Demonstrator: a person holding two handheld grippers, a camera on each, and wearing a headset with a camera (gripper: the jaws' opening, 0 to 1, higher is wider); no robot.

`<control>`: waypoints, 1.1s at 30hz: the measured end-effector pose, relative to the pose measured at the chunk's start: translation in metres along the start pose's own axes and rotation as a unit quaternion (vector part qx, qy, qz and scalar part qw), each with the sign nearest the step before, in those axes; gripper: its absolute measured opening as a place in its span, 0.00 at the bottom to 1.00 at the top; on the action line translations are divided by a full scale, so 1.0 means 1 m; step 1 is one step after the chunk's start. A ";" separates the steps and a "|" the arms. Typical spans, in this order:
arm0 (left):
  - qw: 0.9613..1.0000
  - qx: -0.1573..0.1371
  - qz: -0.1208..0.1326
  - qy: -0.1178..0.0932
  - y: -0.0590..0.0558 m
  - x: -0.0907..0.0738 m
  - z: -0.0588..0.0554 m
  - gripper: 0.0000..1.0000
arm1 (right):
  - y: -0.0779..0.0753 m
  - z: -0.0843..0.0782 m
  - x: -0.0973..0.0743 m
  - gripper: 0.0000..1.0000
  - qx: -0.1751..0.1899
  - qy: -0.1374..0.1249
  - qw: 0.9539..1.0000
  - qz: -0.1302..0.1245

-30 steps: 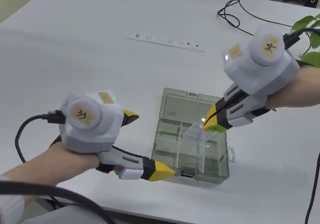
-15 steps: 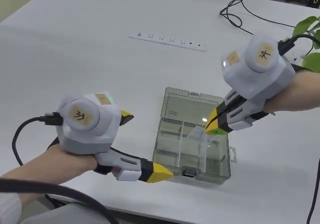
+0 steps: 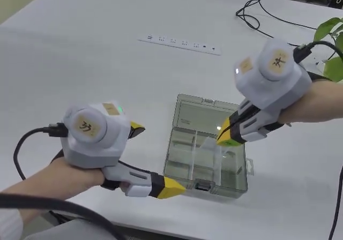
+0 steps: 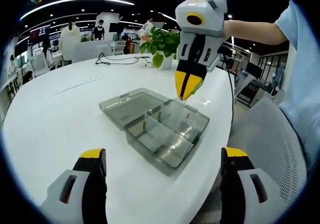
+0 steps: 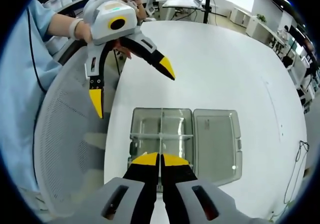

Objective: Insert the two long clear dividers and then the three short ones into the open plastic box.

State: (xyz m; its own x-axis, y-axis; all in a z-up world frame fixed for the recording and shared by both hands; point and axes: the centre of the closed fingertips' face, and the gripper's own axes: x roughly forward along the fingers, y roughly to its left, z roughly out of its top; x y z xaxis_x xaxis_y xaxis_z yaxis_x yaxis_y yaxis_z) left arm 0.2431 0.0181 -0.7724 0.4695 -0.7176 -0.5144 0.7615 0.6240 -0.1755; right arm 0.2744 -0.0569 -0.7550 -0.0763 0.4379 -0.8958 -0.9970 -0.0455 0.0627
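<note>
Pinching a clear divider (image 5: 161, 129), right hand-held gripper (image 3: 223, 139) stands above the box (image 3: 228, 187).

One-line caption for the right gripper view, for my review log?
Right tongs shut on a clear divider over the open plastic box; left tongs open nearby.

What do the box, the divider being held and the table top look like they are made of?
The box: smoky see-through plastic, glossy; the table shows through its walls. The divider, pinched in the right hand-held gripper: thin clear plastic, nearly colourless, catching glare. The table: white, smooth, soft sheen, probably laminate, though the look leaves that open.
</note>
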 end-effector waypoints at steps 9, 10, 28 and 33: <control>1.000 -0.001 0.000 0.002 0.000 -0.001 -0.002 0.96 | -0.002 0.003 0.004 0.02 -0.001 -0.002 1.000 0.000; 1.000 -0.002 0.000 0.002 0.000 -0.002 -0.002 0.96 | -0.001 0.003 0.004 0.02 -0.003 -0.003 1.000 -0.003; 1.000 -0.001 -0.006 0.003 -0.003 0.002 -0.001 0.95 | 0.011 0.007 0.008 0.02 0.002 -0.010 1.000 -0.003; 1.000 -0.001 -0.007 0.002 -0.003 0.002 -0.001 0.94 | 0.010 0.007 0.011 0.02 0.001 -0.009 1.000 0.000</control>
State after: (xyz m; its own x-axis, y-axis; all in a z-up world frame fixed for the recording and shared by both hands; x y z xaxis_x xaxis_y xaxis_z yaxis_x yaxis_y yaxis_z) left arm 0.2417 0.0149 -0.7740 0.4572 -0.7250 -0.5151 0.7667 0.6148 -0.1849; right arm 0.2631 -0.0459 -0.7608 -0.0756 0.4538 -0.8879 -0.9971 -0.0440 0.0624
